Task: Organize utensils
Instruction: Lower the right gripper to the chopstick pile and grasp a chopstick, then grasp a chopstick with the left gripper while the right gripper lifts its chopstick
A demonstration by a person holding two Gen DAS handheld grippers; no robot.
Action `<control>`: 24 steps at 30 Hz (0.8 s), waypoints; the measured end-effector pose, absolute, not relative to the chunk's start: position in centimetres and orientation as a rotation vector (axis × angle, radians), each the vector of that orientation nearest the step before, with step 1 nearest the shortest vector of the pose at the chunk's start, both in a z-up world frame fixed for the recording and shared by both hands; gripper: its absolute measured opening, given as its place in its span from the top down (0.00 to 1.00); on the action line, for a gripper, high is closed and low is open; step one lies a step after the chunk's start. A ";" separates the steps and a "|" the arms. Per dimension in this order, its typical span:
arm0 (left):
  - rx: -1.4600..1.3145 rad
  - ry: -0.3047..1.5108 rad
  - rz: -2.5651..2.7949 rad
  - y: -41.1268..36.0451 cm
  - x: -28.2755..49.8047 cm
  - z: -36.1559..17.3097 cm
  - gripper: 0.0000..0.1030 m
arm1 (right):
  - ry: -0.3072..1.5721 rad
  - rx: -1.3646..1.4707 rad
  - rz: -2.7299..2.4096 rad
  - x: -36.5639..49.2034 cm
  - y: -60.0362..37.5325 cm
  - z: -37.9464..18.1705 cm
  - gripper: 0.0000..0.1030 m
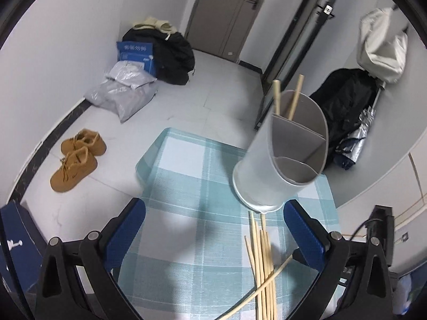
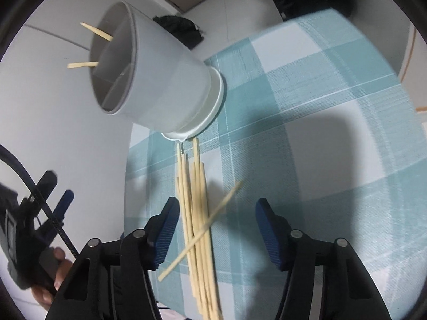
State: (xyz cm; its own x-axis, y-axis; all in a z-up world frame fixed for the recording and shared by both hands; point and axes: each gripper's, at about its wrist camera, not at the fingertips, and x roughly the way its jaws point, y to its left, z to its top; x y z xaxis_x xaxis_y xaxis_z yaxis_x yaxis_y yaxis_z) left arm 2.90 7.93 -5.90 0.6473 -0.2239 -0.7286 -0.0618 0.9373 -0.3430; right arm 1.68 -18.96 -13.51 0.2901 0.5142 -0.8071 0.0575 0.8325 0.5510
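Pick-up step. Right gripper [image 2: 214, 229] empty, jaws apart above the chopsticks [image 2: 198, 213] lying near the surface's edge, by the holder [image 2: 165, 80], two already inside. Left gripper [image 1: 213, 237] likewise apart, idle. Next: descend, pinch one stick.

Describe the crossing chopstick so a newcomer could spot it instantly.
On the teal checked tablecloth, in front of the grey utensil holder, lies a bundle of chopsticks. One chopstick lies diagonally across the bundle; the others run roughly parallel toward the holder.

My left wrist view looks down over the checked cloth [image 1: 186, 186]; my right looks closer; both share the holder [image 1: 283, 154] and chopsticks [image 2: 197, 213].
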 end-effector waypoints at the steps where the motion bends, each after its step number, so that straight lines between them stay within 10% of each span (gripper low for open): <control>1: -0.370 0.872 -0.090 8.2 3.0 -6.0 0.01 | 1.267 0.536 0.316 2.0 -18.7 -13.7 0.48; 14: -0.436 0.907 -0.096 9.6 3.6 -6.5 0.01 | 1.314 0.522 0.207 3.0 -17.2 -15.0 0.90; 24: -0.407 0.928 -0.076 9.4 3.9 -7.3 0.01 | 1.239 0.557 0.226 3.3 -17.9 -14.2 0.95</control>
